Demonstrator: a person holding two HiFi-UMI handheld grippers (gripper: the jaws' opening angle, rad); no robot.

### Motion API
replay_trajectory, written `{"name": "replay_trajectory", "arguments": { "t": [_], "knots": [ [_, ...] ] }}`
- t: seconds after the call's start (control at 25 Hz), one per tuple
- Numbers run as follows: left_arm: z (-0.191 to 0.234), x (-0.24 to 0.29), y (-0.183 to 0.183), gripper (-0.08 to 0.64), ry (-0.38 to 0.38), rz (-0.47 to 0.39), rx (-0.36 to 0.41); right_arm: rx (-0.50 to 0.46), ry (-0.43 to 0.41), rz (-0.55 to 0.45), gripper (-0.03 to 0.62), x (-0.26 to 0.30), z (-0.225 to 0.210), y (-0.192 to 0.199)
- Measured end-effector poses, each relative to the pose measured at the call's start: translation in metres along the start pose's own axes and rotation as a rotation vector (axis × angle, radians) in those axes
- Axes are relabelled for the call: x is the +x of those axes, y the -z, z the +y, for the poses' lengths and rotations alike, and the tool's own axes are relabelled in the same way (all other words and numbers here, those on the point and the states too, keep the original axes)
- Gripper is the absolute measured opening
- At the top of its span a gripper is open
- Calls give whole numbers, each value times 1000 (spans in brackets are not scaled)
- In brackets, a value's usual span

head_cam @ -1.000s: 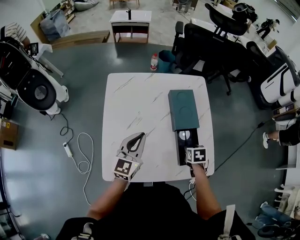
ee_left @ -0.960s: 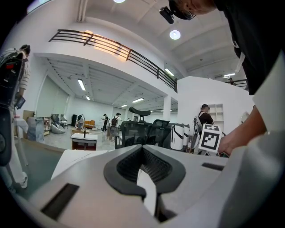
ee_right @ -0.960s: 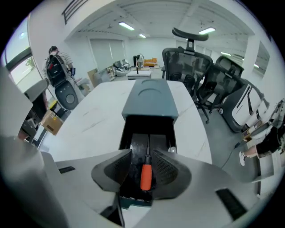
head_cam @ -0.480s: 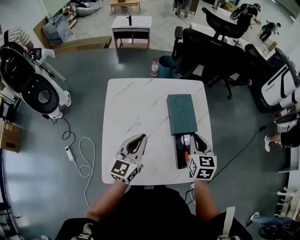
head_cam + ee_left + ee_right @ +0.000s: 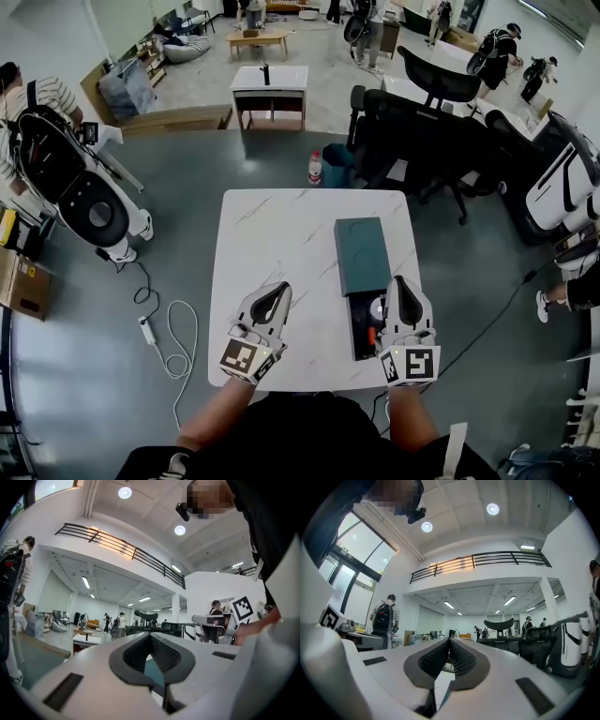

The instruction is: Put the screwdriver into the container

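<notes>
Right tongs [image 5: 401, 283], earlier wide, now tip-to-tip; screwdriver [image 5: 373, 333] only overhead.

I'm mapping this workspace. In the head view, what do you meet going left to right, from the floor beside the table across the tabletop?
power strip on the floor → left gripper → teal container lid → right gripper

From here I find the left and far parts of the table [image 5: 281, 225] bare, so I can pass freely there. Along the right side lies the container [image 5: 355, 328]. Its teal lid [image 5: 362, 255] blocks the far stretch and leaves only the near end open from above. My right gripper [image 5: 400, 280] crowds that opening's right rim, while my left gripper [image 5: 282, 287] sits well apart from it.
</notes>
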State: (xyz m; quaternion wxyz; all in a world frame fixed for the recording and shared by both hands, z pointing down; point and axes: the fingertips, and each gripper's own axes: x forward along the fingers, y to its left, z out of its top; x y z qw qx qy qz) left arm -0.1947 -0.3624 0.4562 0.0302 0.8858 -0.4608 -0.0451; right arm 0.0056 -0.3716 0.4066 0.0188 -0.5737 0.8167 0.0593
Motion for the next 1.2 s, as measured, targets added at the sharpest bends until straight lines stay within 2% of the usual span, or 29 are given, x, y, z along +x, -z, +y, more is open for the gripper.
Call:
{"name": "replay_trajectory", "arguments": {
  "t": [0.24,0.4,0.48,1.2],
  "knots": [
    [1,-2,-16,5,-26,-34,49,-30,-43,-30,25,4,9,-12],
    [-1,-3,-18,5,-39,-18,53,-42,-70,-46,23,6,13,-21],
    [-2,-4,-17,5,-52,5,49,-35,-73,-50,23,6,12,-23],
    [-9,0,-21,5,-55,15,81,-48,-93,-47,23,9,10,-23]
  ]
}}
